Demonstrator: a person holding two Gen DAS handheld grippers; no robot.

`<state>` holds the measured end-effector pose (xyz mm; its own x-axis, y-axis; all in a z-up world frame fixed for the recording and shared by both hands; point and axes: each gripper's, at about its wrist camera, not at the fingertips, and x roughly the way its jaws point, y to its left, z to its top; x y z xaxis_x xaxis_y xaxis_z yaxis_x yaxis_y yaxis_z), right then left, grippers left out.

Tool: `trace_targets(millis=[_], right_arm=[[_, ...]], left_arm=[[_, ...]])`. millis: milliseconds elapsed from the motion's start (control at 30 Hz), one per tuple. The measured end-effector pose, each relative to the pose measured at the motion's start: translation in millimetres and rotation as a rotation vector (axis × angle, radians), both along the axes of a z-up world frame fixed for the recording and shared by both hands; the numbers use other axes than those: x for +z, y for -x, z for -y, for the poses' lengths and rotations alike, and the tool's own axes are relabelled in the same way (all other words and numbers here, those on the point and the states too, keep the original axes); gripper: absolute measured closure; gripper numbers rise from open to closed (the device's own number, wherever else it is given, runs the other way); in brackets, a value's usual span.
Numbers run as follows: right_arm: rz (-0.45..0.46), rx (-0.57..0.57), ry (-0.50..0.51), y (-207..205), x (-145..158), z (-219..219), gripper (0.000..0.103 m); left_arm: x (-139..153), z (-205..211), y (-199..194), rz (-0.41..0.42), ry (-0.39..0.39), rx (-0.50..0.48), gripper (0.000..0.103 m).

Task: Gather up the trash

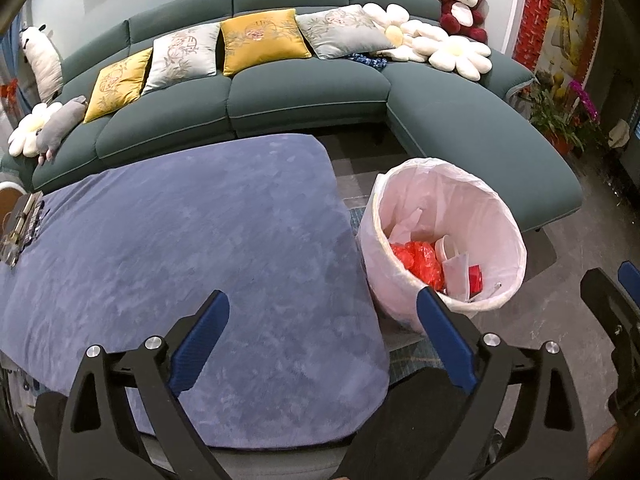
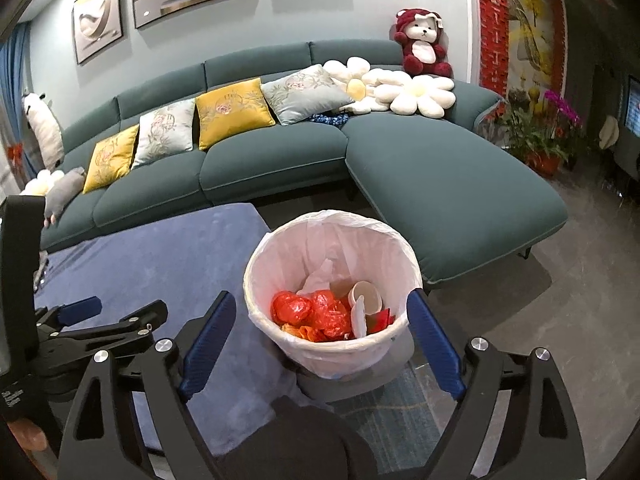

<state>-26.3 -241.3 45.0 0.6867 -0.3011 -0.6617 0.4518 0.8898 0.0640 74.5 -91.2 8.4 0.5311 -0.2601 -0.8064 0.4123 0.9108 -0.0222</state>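
A round trash bin (image 1: 504, 216) lined with a white bag stands on the floor at the right end of the blue-covered table (image 1: 200, 240). Inside lie crumpled red plastic bags (image 2: 320, 312), a paper cup (image 2: 366, 294) and white tissue (image 2: 320, 276). My left gripper (image 1: 322, 302) is open above the table's near right corner, with nothing between its fingers. My right gripper (image 2: 321, 303) is open just in front of and above the bin (image 2: 360, 240), also empty. The left gripper (image 2: 116, 312) shows at the left of the right wrist view, and the right gripper (image 1: 612, 292) at the right edge of the left wrist view.
A teal corner sofa (image 1: 304, 92) with cushions and plush toys runs behind the table and along the bin's right side. A small device (image 1: 20, 224) lies on the table's far left edge. Potted flowers (image 2: 540, 132) stand at the right. Grey floor (image 2: 560, 300) lies right of the bin.
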Motion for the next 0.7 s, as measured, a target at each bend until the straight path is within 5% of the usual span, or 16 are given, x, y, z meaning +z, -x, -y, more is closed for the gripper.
trace_targets(millis=[100,200,700], right_arm=[[-0.005,0.013,0.026,2.6,0.2,-5.2,0.018],[-0.023,0.026,0.038,3.5,-2.6,-8.8,0.006],[-0.047,0.038,0.015,4.3,-19.9,-13.3,0.006]], left_arm=[[-2.0,-1.9,4.6,-0.011,-0.002,0.006,0.011],[-3.6,-3.4,8.9,-0.01,-0.008,0.008,0.011],[-15.6,-1.2,15.7,0.002,-0.041,0.014,0.01]])
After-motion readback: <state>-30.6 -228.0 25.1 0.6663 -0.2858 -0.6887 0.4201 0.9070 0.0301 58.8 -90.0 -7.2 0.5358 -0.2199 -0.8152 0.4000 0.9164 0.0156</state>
